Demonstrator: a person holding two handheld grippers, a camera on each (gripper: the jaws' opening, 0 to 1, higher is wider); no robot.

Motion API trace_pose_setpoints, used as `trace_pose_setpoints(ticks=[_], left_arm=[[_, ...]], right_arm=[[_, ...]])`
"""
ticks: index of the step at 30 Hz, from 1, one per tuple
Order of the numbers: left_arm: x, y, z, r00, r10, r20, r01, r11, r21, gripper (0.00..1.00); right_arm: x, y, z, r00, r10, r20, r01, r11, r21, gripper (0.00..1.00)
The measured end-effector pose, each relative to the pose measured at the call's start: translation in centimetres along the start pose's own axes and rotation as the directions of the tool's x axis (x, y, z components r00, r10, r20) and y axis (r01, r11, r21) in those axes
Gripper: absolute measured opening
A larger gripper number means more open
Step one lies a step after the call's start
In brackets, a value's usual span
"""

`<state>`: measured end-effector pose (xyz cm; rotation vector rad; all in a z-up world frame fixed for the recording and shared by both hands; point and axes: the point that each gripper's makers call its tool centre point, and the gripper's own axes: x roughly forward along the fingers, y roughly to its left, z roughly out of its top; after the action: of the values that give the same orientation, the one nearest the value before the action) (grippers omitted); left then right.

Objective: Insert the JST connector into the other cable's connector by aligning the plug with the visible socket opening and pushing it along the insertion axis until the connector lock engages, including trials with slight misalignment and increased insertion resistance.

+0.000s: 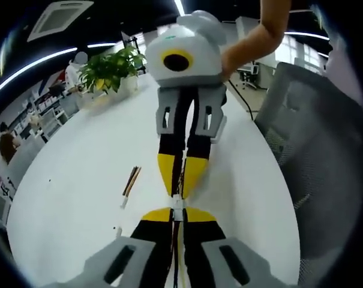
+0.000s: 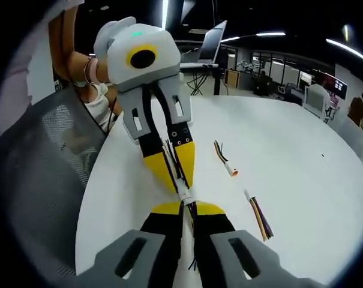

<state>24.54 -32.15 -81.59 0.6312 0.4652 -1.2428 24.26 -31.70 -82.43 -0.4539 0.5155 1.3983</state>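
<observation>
Left gripper (image 1: 177, 217) and right gripper (image 2: 188, 209) meet tip-to-tip, jaws closed.

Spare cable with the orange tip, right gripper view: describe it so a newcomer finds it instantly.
On the white round table, look right of the two meeting grippers. Two loose cables lie there; the spare cable is the upper, shorter one. Its orange tip sets it apart from the longer multicoloured cable below.

- The white JST connector (image 1: 178, 203) sits between two opposed pairs of yellow-tipped jaws, above a white table; in the right gripper view the same connector (image 2: 185, 195) shows as a small white block.
- Thin dark and coloured wires (image 2: 174, 161) run from each end of it, back between the jaws.
- Whether plug and socket are fully mated cannot be told.
</observation>
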Motion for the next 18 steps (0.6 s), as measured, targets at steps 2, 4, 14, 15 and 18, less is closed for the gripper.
trace_pose_setpoints(ticks=[2, 4, 14, 15, 18], left_arm=[[0.0, -0.2, 1.9, 0.995, -0.007, 0.100, 0.013, 0.999, -0.053, 0.00], [-0.3, 0.4, 3.2, 0.992, 0.004, 0.128, 0.008, 0.996, -0.087, 0.00], [-0.6, 1.6, 1.8, 0.998, 0.028, 0.049, -0.028, 1.000, -0.005, 0.00], [-0.7, 1.6, 1.5, 0.999, 0.030, 0.042, -0.030, 1.000, -0.001, 0.00], [-1.2, 1.8, 1.3, 0.998, 0.044, 0.048, -0.043, 0.999, -0.022, 0.00]], right_arm=[[0.3, 0.6, -0.2, 1.000, 0.013, -0.009, -0.012, 0.999, 0.053, 0.02], [1.6, 0.4, 0.8, 1.000, 0.009, 0.024, -0.006, 0.996, -0.088, 0.02], [1.3, -1.1, 0.7, 0.999, -0.020, 0.046, 0.020, 1.000, 0.005, 0.02], [1.3, -1.2, 0.5, 0.999, -0.023, 0.042, 0.023, 1.000, 0.002, 0.02], [1.1, -1.3, 0.7, 0.999, -0.027, 0.041, 0.027, 1.000, 0.005, 0.02]])
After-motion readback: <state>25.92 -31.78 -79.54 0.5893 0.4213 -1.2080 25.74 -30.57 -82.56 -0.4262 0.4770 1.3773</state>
